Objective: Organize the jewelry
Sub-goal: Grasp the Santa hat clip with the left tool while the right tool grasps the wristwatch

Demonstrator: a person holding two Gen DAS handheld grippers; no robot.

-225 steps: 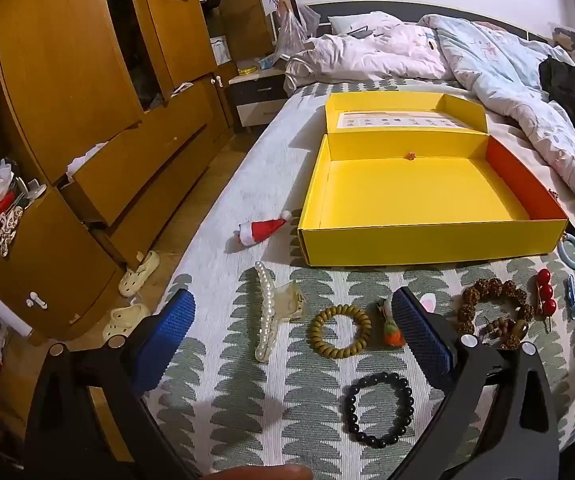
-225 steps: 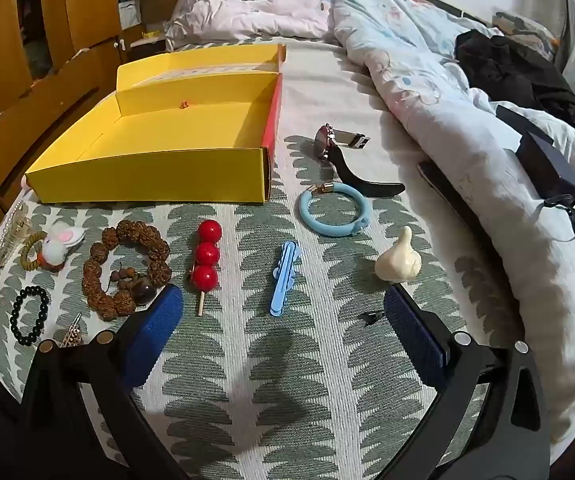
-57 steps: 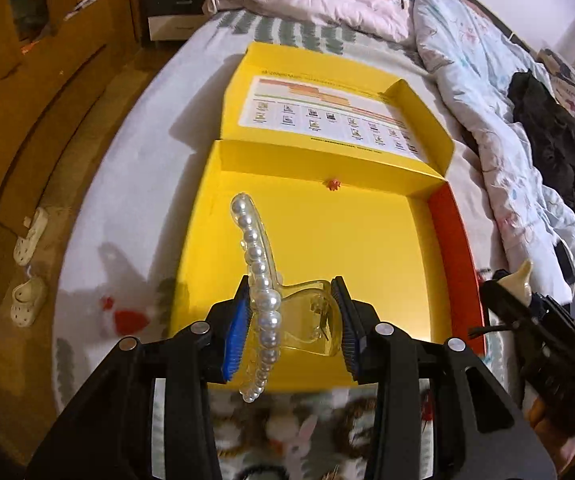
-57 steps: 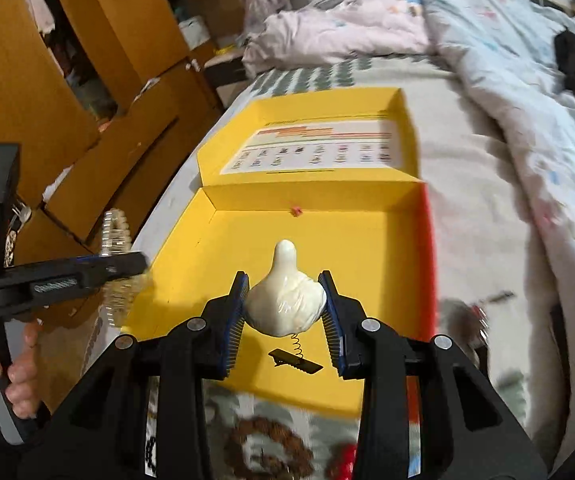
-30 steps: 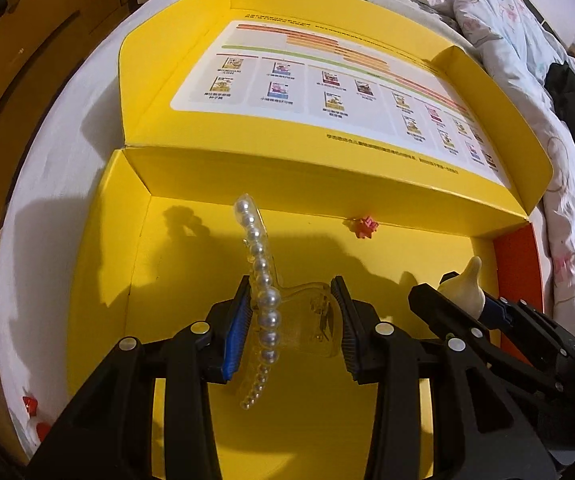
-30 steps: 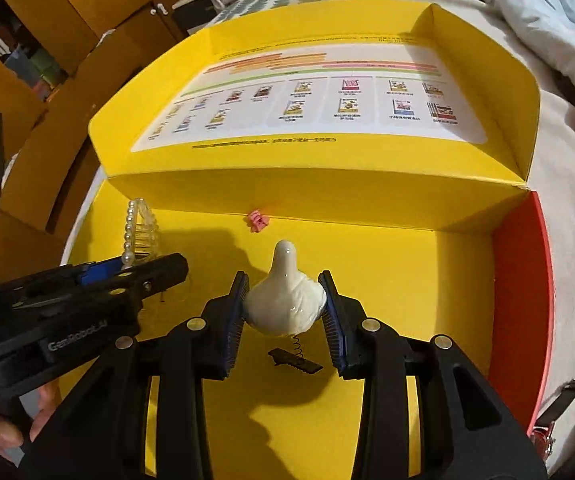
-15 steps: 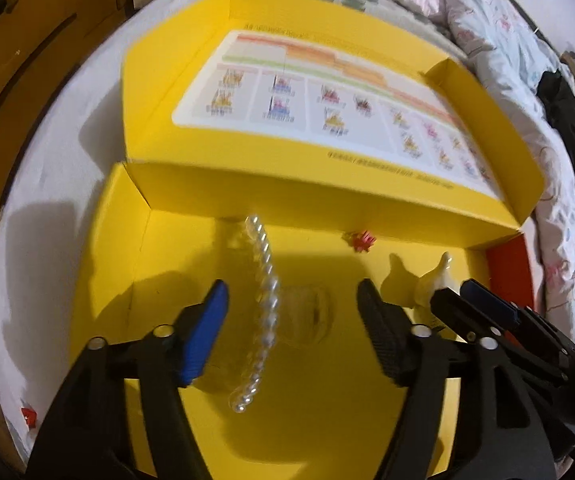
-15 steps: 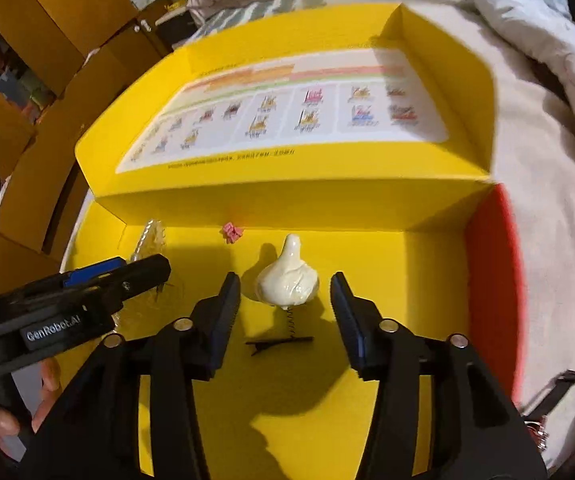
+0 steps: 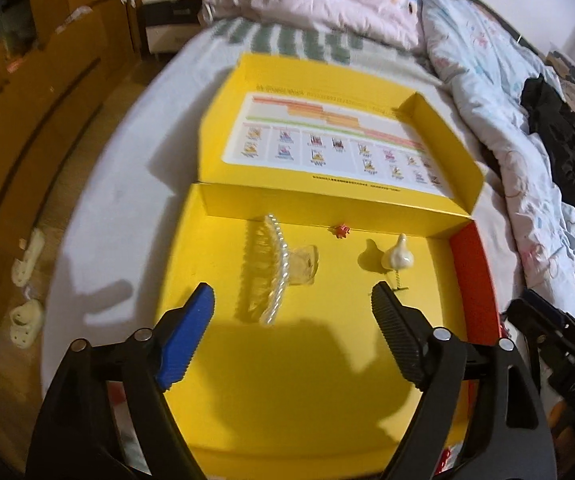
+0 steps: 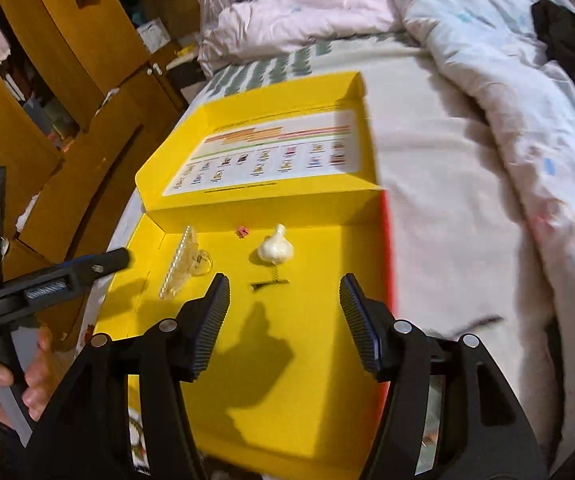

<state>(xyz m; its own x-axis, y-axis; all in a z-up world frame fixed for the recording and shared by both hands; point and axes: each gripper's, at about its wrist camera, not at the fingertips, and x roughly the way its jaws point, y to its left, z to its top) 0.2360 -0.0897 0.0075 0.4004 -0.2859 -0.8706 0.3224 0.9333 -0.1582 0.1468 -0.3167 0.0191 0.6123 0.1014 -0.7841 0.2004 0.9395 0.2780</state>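
Both the left hand-held gripper [image 9: 292, 312] and the right hand-held gripper [image 10: 284, 304] are hanging wide and empty above the yellow box [image 9: 287, 380], since the pearl hair clip [image 9: 275, 268] and the white duck clip [image 9: 398, 257] are lying inside it, well apart.

Your left wrist camera looks down from above the near edge of the open yellow cardboard box [image 9: 295, 400], facing its printed lid, with the left gripper [image 9: 293, 320] framing the box floor up close. Your right wrist camera sits above the same near edge but farther toward the box's red side wall, angled across it, with the right gripper [image 10: 283, 316] in its foreground. Both views share the box interior, where the pearl-edged clear hair claw [image 9: 277, 268] [image 10: 185, 262] and the cream gourd-shaped clip [image 9: 398, 256] [image 10: 275, 248] lie near the back wall. Beyond the box, both catch the rumpled pale quilt [image 9: 499, 92] [image 10: 499, 80].
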